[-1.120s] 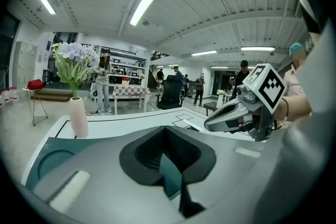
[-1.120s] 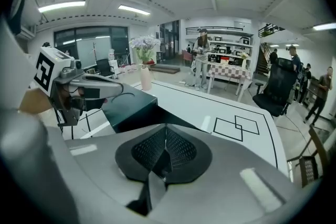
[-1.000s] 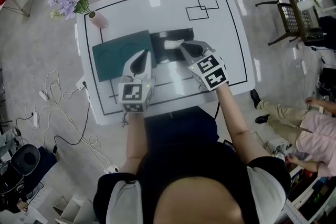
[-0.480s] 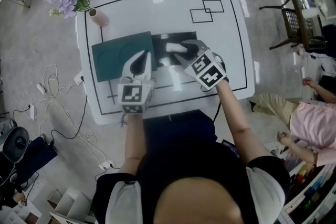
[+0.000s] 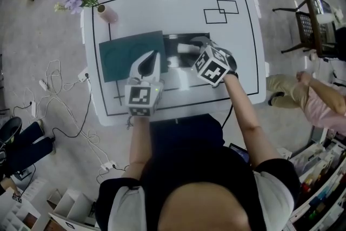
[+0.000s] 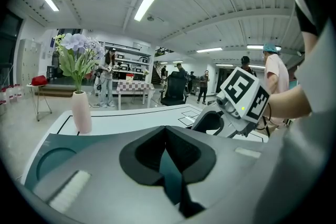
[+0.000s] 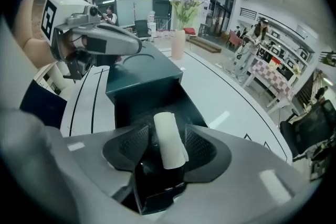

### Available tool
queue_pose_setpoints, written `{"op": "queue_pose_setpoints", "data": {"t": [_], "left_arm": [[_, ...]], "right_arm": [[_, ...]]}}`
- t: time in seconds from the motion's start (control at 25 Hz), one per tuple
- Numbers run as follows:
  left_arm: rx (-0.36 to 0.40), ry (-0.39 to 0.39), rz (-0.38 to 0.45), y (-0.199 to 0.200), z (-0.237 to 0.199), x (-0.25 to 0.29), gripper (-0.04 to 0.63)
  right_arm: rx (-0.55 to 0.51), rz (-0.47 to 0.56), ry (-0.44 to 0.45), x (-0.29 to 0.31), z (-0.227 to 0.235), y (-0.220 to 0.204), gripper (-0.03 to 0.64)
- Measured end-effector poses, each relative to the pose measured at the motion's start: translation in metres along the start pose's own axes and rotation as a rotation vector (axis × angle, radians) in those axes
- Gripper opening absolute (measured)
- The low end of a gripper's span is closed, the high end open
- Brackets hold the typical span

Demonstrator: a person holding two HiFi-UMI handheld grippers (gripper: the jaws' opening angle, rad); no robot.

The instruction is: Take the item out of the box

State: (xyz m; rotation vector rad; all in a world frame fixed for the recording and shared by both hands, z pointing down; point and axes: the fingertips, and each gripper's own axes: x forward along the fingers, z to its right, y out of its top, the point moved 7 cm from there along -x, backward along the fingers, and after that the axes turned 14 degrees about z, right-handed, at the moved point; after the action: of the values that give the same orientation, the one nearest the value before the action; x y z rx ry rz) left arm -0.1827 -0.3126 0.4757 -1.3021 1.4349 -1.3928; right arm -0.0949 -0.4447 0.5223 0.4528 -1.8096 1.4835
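Note:
A dark green box [image 5: 174, 60] with a black inside lies in the middle of the white table [image 5: 238, 62], its lid [image 5: 127, 54] folded flat to the left. A white roll [image 5: 184, 47] lies inside it. My right gripper [image 5: 189, 49] reaches into the box from the right. In the right gripper view its jaws are opening around the roll [image 7: 169, 139], with a gap on each side, above the box [image 7: 152, 99]. My left gripper [image 5: 151, 60] rests on the lid's right edge with its jaws together; the lid [image 6: 44, 157] shows below it.
A pink vase of purple flowers [image 5: 105, 13] stands at the table's far left corner. Two outlined squares [image 5: 221, 11] are marked at the far right. A person [image 5: 319, 100] sits on the floor to the right, beside a chair [image 5: 316, 19]. Cables [image 5: 59, 111] lie left.
My right gripper has shifted left and tipped further over the box, toward the white roll. The left gripper has stayed on the lid.

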Motion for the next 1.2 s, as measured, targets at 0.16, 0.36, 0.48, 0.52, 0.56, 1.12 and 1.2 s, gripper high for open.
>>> {"op": "queue_pose_setpoints", "data": {"t": [0.16,0.36,0.48,0.52,0.56,1.12,1.2], "left_arm": [[-0.006,-0.010,0.000,-0.001,-0.002,0.003,0.009],[-0.009,-0.022,-0.001,-0.001,-0.003,0.006,0.009],[-0.012,-0.024,-0.001,0.000,-0.004,0.007,0.009],[-0.011,-0.026,-0.002,0.000,-0.005,0.007,0.009],[-0.010,-0.027,-0.003,0.000,-0.005,0.007,0.009],[0.000,-0.036,-0.013,-0.001,-0.005,0.006,0.009],[0.001,-0.036,-0.016,-0.001,-0.006,0.006,0.009]], "right_arm": [[-0.030,-0.050,0.023,0.010,0.000,-0.005,0.219],[-0.036,-0.087,0.056,0.018,0.002,-0.008,0.219],[-0.069,-0.141,0.084,0.023,0.004,-0.011,0.219],[-0.086,-0.160,0.089,0.025,0.004,-0.012,0.219],[-0.097,-0.173,0.094,0.026,0.005,-0.012,0.220],[-0.072,-0.201,0.138,0.027,0.003,-0.012,0.174],[-0.073,-0.215,0.137,0.029,0.001,-0.013,0.152]]}}
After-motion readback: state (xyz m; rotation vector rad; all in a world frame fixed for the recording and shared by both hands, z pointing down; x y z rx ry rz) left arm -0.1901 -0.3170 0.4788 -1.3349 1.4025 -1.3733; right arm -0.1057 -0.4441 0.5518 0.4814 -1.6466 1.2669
